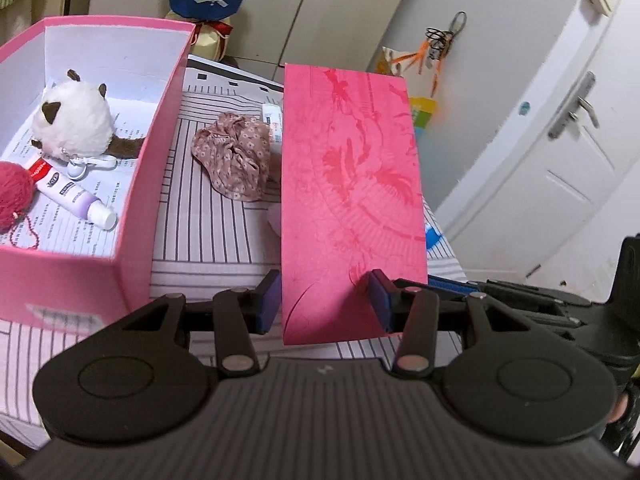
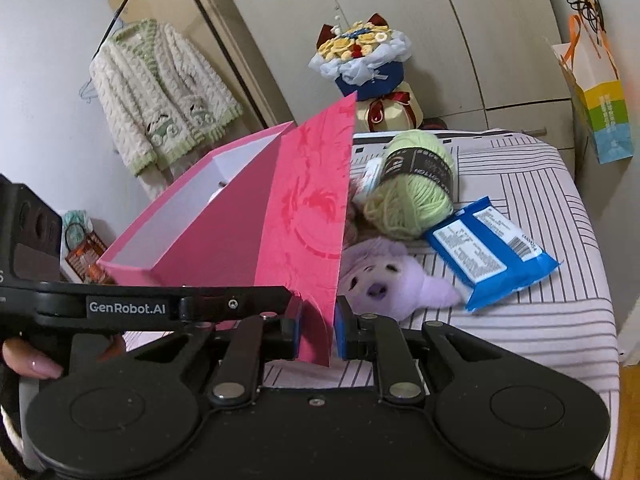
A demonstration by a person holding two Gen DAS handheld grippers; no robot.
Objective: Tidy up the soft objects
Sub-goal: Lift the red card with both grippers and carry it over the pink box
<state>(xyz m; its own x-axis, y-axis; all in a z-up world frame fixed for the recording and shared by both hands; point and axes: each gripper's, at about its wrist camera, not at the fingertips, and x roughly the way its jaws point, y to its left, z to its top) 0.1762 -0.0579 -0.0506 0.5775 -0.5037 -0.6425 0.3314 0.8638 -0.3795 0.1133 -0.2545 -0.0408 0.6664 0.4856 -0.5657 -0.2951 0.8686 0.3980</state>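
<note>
Both pairs of fingers hold one pink lid (image 1: 352, 200) by its near edge: our right gripper (image 2: 318, 330) is closed tight on a thin side flap, and our left gripper (image 1: 324, 300) has its fingers part-open across the broad panel, the right pad resting on the panel's face; whether the left pad touches its edge we cannot tell. We hold it tilted up above the striped bed (image 2: 540, 320), just beside the open pink box (image 1: 132, 184). Inside the box lie a white plush cat (image 1: 72, 120), a red yarn ball (image 1: 14, 192) and a tube of cream (image 1: 76, 196). Out on the bed wait a floral scrunchie (image 1: 234, 156), a green yarn skein (image 2: 416, 184), a lilac plush toy (image 2: 384, 280) and a blue wipes pack (image 2: 492, 252). We judge the lid is best set well aside, since soft things remain unpacked; keeping both grips level and moving together should stop the card twisting or creasing, and lifting it high enough should keep it clear of the box rim and the scrunchie.
</note>
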